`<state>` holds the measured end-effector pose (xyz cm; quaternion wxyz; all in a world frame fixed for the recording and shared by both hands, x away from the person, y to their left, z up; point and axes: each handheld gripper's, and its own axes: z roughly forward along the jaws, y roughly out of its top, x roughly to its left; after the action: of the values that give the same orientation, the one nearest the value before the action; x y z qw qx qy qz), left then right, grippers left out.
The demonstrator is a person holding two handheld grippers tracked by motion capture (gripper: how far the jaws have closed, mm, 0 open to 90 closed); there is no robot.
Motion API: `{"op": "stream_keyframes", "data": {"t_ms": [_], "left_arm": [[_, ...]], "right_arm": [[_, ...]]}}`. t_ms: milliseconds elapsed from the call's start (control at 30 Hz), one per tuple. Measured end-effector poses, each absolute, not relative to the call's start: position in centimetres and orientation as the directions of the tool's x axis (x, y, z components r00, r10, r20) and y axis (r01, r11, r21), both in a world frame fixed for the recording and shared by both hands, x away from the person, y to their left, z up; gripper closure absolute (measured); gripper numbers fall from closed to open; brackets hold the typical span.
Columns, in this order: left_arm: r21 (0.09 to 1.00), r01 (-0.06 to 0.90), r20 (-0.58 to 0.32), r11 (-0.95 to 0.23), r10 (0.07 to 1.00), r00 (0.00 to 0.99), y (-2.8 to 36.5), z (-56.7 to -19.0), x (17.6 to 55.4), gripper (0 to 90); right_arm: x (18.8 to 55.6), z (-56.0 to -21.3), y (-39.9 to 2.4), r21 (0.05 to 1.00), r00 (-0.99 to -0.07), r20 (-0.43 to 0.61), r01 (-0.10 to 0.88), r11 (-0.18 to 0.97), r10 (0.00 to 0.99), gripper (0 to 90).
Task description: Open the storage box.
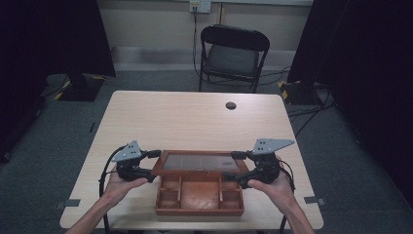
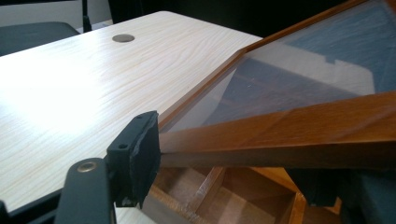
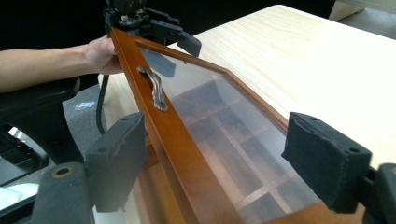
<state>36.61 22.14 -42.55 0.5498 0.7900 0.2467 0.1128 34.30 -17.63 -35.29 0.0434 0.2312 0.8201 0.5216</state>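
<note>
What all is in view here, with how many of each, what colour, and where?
wooden box: one, reddish brown, compartments, near table edge
glass lid: one, brown frame, raised at an angle over the box, metal handle on its front rail
table: one, pale wood, centre
round grommet: one, dark, far side of the table
folding chair: one, black, beyond the table
left gripper: one, black, fingers on the lid's left end
right gripper: one, black, fingers either side of the lid's right end, far one apart
hands: two, holding the grippers
</note>
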Motion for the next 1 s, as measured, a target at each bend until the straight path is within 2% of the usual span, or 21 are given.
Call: {"op": "stream_keyframes", "data": {"t_ms": [200,400,533,800,1000], "left_arm": [[0.935,0.254,-0.092,-0.248,0.520,0.849,21.8,-41.7,36.6,36.1],[0.934,0.250,-0.090,-0.255,0.510,0.855,21.7,-41.2,36.8,38.7],[0.932,0.254,-0.092,-0.258,0.509,0.856,21.7,-40.9,37.1,38.9],[0.932,0.265,-0.113,-0.246,0.498,0.860,21.7,-40.4,37.9,41.6],[0.937,0.261,-0.119,-0.231,0.494,0.861,21.3,-40.0,38.4,46.8]], "right_arm": [[35.0,-35.9,-18.2,0.871,-0.879,0.165,0.343,0.351,0.448,17.6],[35.5,-36.3,-18.7,0.876,-0.870,0.157,0.341,0.342,0.468,19.7],[36.0,-36.6,-18.9,0.875,-0.861,0.166,0.353,0.330,0.481,24.5],[37.1,-36.6,-19.0,0.885,-0.861,0.181,0.353,0.303,0.475,43.0],[37.7,-36.4,-18.9,0.894,-0.857,0.185,0.350,0.279,0.481,45.4]]}}
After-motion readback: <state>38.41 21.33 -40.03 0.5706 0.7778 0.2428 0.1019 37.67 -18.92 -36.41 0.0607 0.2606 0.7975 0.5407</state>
